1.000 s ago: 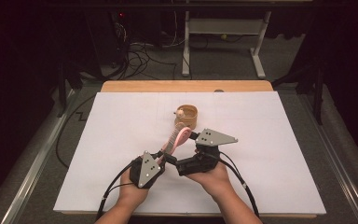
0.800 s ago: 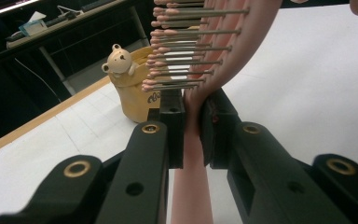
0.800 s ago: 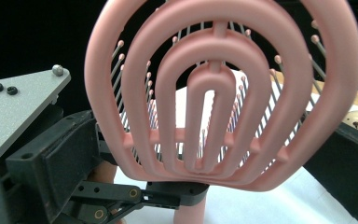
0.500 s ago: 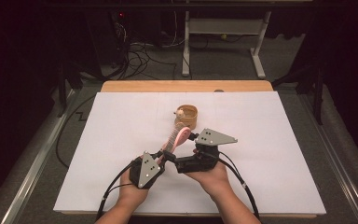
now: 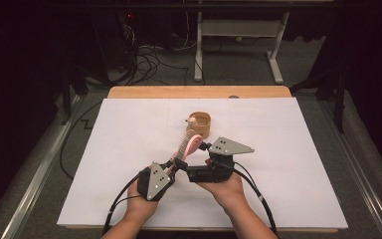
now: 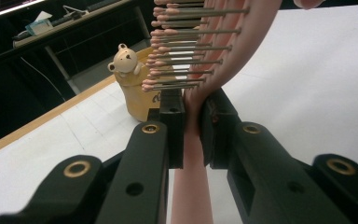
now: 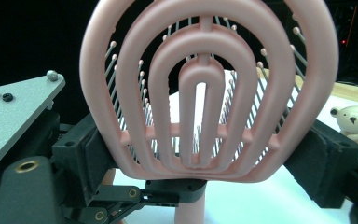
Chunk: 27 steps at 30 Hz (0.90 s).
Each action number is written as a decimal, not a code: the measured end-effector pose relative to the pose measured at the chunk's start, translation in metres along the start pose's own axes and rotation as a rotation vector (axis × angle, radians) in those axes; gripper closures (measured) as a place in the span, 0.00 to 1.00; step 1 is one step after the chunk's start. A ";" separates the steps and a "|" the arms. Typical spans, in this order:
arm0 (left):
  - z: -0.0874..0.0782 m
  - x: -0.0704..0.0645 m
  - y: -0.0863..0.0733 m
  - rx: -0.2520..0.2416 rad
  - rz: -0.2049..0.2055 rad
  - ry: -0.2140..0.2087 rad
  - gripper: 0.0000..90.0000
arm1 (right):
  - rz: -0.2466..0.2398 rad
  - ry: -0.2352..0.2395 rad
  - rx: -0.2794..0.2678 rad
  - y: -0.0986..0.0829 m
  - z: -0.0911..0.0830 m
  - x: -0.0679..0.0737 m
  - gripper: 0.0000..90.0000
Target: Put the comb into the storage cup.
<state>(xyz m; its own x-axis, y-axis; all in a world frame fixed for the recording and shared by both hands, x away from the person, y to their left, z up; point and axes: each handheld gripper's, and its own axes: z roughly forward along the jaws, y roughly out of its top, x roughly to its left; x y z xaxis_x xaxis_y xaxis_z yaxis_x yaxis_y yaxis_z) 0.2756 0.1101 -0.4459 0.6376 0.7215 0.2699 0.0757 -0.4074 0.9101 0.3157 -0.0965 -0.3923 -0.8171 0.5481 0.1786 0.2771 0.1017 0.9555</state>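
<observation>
High view: we hold a pink plastic vented hairbrush w/ metal pins (image 5: 188, 143) above the white table sheet (image 5: 288, 164), near the tan bear-topped cup (image 5: 200, 124). Our left gripper (image 6: 192, 135) is clamped on the handle neck; our right gripper (image 7: 200, 154) pinches the head's rim. Risks, we judge: opposing pulls could twist the brush loose & drop it, or swing it into the cup.

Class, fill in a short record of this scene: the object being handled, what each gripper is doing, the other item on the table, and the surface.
Held object: pink hairbrush
Left gripper: shut on the brush handle
Right gripper: jaws either side of the brush head; contact unclear
Other item: tan holder with a small bear figure, beyond the brush
Surface: white sheet on a wooden table
</observation>
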 end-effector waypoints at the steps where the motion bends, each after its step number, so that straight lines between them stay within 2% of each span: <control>1: 0.000 0.000 0.000 0.001 -0.001 0.001 0.90 | 0.002 0.000 0.000 0.000 0.000 0.000 0.21; 12: 0.000 0.000 0.000 0.001 -0.003 -0.001 0.90 | 0.023 -0.005 0.000 0.000 0.000 -0.001 0.22; 27: 0.001 0.001 0.000 0.008 -0.020 -0.032 0.88 | 0.012 -0.012 0.018 0.000 -0.002 0.000 0.23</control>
<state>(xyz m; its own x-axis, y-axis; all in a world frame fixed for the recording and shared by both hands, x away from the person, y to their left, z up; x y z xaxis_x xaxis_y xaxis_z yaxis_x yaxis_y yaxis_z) 0.2772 0.1103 -0.4458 0.6600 0.7116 0.2410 0.0948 -0.3972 0.9128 0.3146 -0.0983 -0.3916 -0.8075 0.5592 0.1874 0.2962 0.1097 0.9488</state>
